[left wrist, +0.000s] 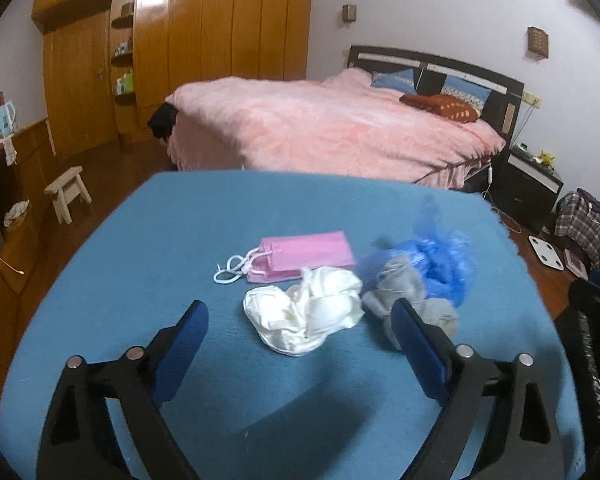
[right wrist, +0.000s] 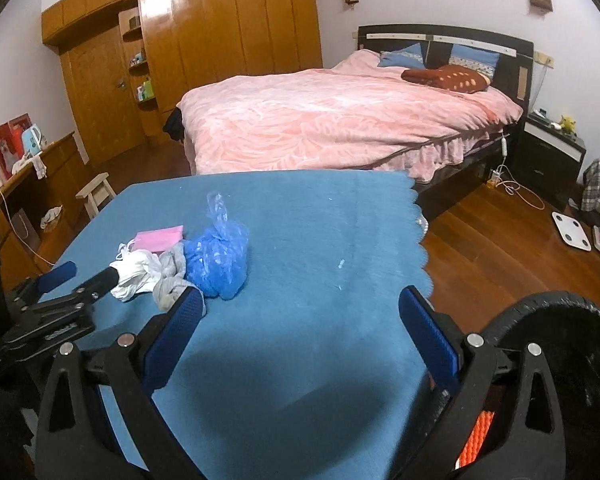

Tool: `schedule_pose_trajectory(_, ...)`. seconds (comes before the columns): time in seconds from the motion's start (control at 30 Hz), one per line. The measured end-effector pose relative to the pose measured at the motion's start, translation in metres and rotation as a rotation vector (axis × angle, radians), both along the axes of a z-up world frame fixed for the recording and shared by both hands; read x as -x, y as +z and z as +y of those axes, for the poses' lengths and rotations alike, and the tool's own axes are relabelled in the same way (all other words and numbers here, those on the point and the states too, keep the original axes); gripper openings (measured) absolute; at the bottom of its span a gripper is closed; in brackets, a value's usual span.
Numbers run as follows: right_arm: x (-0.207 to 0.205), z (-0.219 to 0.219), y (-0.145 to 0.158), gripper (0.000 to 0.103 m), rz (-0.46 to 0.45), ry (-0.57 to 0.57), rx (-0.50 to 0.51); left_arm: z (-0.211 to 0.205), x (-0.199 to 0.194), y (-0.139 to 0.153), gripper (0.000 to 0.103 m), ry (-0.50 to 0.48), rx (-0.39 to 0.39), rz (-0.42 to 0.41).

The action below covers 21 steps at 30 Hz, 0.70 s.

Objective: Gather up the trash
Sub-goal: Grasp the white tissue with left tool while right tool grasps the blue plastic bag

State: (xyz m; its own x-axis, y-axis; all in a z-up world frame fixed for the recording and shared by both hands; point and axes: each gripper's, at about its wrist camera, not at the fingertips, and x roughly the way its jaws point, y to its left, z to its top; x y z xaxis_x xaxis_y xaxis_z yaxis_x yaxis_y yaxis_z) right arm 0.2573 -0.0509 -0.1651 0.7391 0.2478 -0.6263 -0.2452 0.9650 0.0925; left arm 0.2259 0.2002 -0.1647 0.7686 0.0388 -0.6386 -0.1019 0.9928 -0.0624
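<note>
Trash lies on a blue-covered table [left wrist: 188, 224]: a crumpled white tissue [left wrist: 304, 314], a pink face mask [left wrist: 300, 256] with white loops, a grey rag [left wrist: 412, 292] and a crumpled blue plastic bag [left wrist: 440, 264]. My left gripper [left wrist: 300, 312] is open, its fingers either side of the white tissue, just short of it. In the right wrist view the same pile shows at left: tissue [right wrist: 134, 276], mask [right wrist: 160, 238], rag [right wrist: 172, 280], blue bag [right wrist: 220, 260]. My right gripper [right wrist: 300, 304] is open and empty over bare cloth, right of the pile. The left gripper [right wrist: 84, 276] shows there too.
A black bin [right wrist: 560, 360] with a black liner stands at the table's right edge, also in the left wrist view [left wrist: 592, 340]. Beyond the table are a bed with a pink cover [left wrist: 332, 128], a wooden wardrobe [left wrist: 172, 40], a small stool [left wrist: 66, 192] and wooden floor.
</note>
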Motion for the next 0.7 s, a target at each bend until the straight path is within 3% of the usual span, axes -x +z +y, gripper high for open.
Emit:
schedule_pose_trajectory(0.27,-0.021,0.014,-0.009,0.096,0.014,0.028,0.014,0.002,-0.029,-0.018,0.085,-0.015,0.035,0.078)
schedule_pose_trajectory(0.43,-0.029,0.023,-0.01,0.096,0.012,0.04,0.017,0.001,-0.036,-0.024,0.067,-0.031,0.05,0.113)
schedule_pose_trajectory(0.7,-0.038,0.037,-0.014,0.096,0.017,0.072,0.021,0.004,-0.029,-0.018,0.045,-0.027,0.068,0.07)
